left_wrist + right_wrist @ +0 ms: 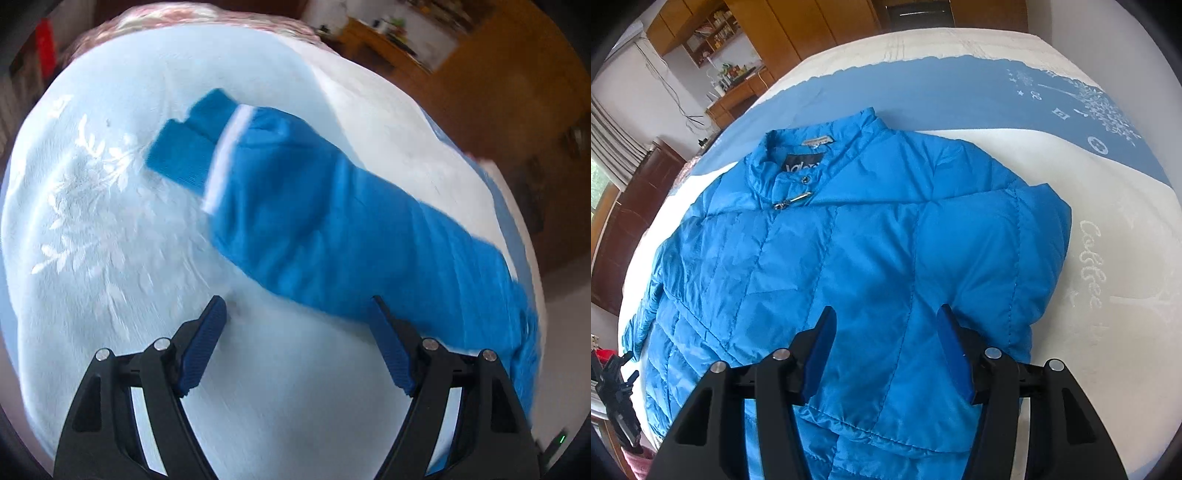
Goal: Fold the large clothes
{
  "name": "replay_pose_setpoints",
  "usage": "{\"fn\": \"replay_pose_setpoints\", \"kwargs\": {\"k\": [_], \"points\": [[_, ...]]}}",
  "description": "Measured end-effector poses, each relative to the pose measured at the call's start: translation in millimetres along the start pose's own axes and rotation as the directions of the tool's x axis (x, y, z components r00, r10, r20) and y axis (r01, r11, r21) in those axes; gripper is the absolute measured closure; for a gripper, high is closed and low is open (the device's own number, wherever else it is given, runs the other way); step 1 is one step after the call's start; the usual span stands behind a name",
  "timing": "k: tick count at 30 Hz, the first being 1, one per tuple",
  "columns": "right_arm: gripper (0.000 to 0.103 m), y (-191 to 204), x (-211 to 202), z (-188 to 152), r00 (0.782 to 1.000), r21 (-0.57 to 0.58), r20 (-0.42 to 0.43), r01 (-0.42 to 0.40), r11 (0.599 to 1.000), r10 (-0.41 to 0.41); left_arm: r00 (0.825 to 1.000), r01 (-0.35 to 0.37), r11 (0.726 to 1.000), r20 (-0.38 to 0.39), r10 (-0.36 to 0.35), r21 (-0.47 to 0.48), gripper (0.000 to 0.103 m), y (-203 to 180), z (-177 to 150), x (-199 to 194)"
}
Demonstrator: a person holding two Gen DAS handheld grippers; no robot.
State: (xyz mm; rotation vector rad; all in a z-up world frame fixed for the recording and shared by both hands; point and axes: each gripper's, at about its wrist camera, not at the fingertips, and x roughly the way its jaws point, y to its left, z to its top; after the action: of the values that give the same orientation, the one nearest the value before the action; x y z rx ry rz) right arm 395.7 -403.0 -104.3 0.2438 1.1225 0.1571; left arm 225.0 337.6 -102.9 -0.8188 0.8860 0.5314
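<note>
A bright blue puffer jacket (871, 251) lies front-up on the bed, collar (798, 162) at the far side, one sleeve folded over its body. My right gripper (886, 314) hangs open just above the jacket's middle, holding nothing. In the left wrist view the jacket's other sleeve (332, 229) stretches out over the sheet, with a knit cuff (188, 147) and a white stripe at its far end. My left gripper (295, 306) is open above the sheet next to the sleeve's near edge, empty. That view is motion-blurred.
The bed has a light blue sheet with white leaf print (92, 206) and a white and blue cover (1108, 258). Wooden cabinets (798, 26) and a desk (738, 92) stand beyond the bed. The bed's edge and the floor (565, 295) are at the right.
</note>
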Motion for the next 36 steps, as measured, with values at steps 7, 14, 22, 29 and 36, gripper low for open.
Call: {"fn": "replay_pose_setpoints", "kwargs": {"k": [7,14,22,29,36], "points": [[0.046,-0.4,0.6,-0.6,1.000,-0.006,-0.006,-0.001,1.000,0.001,0.997,0.057,0.995,0.054,-0.052,-0.077,0.048,1.3,22.9,9.4],[0.046,4.3,17.0,-4.2,1.000,-0.042,0.001,0.031,0.999,-0.031,0.995,0.093,0.987,0.060,-0.085,-0.132,0.089,12.0,31.2,23.9],[0.046,0.5,-6.3,-4.2,0.999,-0.008,0.014,-0.050,0.999,0.050,0.963,0.164,0.984,0.204,-0.175,0.066,0.096,-55.1,23.3,-35.3],[0.046,1.2,-20.0,-8.4,0.999,-0.016,0.030,-0.027,1.000,0.027,0.903,0.310,0.858,0.157,-0.401,0.409,0.096,-202.7,-25.7,-77.0],[0.046,-6.7,-20.5,-11.8,0.999,0.002,0.033,-0.028,1.000,0.028,0.866,0.406,0.672,-0.027,-0.499,0.620,0.096,-329.4,-100.7,-66.3]]}}
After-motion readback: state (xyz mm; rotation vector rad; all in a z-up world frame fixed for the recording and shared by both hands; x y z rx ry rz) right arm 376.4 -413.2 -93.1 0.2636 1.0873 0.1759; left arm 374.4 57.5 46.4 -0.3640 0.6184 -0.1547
